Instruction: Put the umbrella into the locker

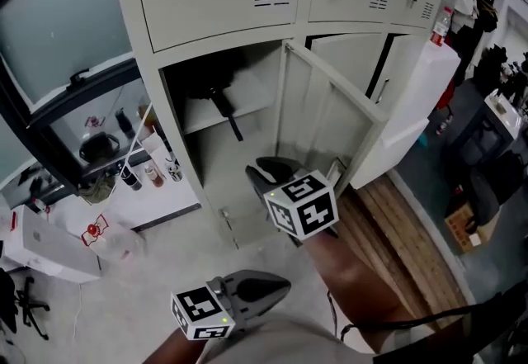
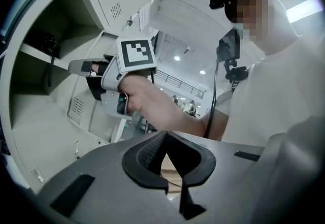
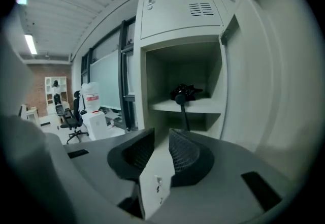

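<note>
Locker (image 1: 221, 189) stands with its lower-left compartment open. Door (image 1: 330, 111) is swung out wide to the right. Shelf (image 1: 252, 109) sits in the upper part of that compartment.

Umbrella (image 1: 216, 92), black and folded, lies on the shelf towards the back. Its thin end hangs down over the shelf's front edge. Nothing touches it.

Right tongs (image 3: 160, 139) are held outside the compartment, aimed at the opening, well apart from the umbrella. The jaws stand partly spread with nothing between them; only the locker's inside shows through the gap. Left tongs (image 2: 165, 136) are lower and nearer the person, off to the side of the locker. Their tips are pressed together and empty.

Judgement: the main step looks done, since the umbrella is inside and released. Nothing of the stated task seems left. Closing the door would be the only possible extra, and the task doesn't ask for it.
</note>
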`<action>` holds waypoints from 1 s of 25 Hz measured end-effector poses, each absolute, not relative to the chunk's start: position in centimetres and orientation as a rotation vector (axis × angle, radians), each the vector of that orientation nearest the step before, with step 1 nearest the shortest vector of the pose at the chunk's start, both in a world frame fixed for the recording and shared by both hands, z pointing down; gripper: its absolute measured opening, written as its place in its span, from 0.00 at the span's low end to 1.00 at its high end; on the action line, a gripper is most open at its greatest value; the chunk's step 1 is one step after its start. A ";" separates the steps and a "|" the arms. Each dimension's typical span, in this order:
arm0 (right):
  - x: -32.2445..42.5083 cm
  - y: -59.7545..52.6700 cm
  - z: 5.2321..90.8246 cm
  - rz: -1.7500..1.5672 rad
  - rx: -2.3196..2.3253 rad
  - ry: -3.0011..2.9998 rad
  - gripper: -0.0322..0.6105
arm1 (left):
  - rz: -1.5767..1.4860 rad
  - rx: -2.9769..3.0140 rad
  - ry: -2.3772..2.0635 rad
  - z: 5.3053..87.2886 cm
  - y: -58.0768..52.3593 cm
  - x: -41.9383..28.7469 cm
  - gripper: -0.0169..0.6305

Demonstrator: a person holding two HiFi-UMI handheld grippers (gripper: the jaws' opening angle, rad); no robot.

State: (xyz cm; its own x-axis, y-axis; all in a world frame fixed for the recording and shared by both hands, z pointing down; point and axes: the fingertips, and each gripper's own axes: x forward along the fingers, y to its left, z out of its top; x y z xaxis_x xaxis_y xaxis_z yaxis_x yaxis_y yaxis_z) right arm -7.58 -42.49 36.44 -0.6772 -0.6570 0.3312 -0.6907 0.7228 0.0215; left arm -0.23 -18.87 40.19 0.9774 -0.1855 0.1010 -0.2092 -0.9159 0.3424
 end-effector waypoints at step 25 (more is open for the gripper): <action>-0.4 -21.9 46.3 0.234 0.675 -2.687 0.08 | 0.089 2.662 -0.559 43.5 -11.3 3.4 0.04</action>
